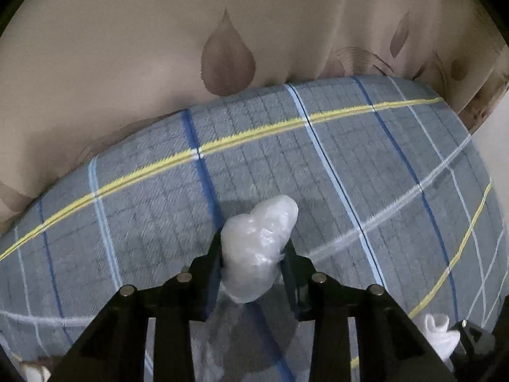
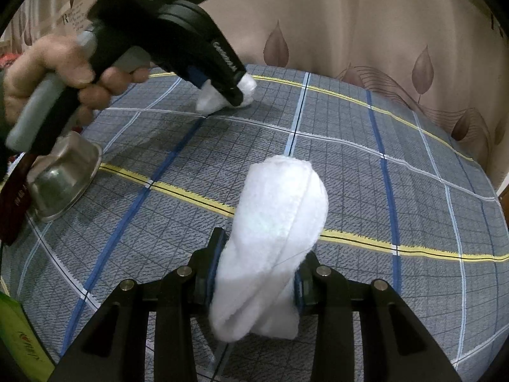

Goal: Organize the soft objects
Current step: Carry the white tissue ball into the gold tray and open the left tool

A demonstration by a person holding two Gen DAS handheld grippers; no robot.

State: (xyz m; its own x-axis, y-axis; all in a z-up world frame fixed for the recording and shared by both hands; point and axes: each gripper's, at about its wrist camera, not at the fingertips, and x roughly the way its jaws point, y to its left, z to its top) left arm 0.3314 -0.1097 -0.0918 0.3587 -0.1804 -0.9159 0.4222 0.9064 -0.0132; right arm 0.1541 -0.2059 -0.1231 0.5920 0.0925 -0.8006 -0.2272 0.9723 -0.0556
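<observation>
My left gripper (image 1: 253, 248) is shut on a crumpled clear plastic bag (image 1: 259, 248), held just above the blue plaid bedcover (image 1: 318, 159). In the right wrist view the left gripper (image 2: 235, 92) shows at the far side of the bed, with the white bundle (image 2: 211, 97) in its jaws touching the cover. My right gripper (image 2: 257, 267) is shut on a rolled white towel (image 2: 276, 222) and holds it above the bedcover (image 2: 381, 191). The towel (image 1: 440, 334) also peeks in at the lower right of the left wrist view.
A steel bowl (image 2: 63, 178) lies tipped on its side at the left of the bed. A dark red item (image 2: 12, 203) and a green box (image 2: 22, 343) sit at the left edge. A beige leaf-print curtain (image 2: 366, 31) hangs behind the bed.
</observation>
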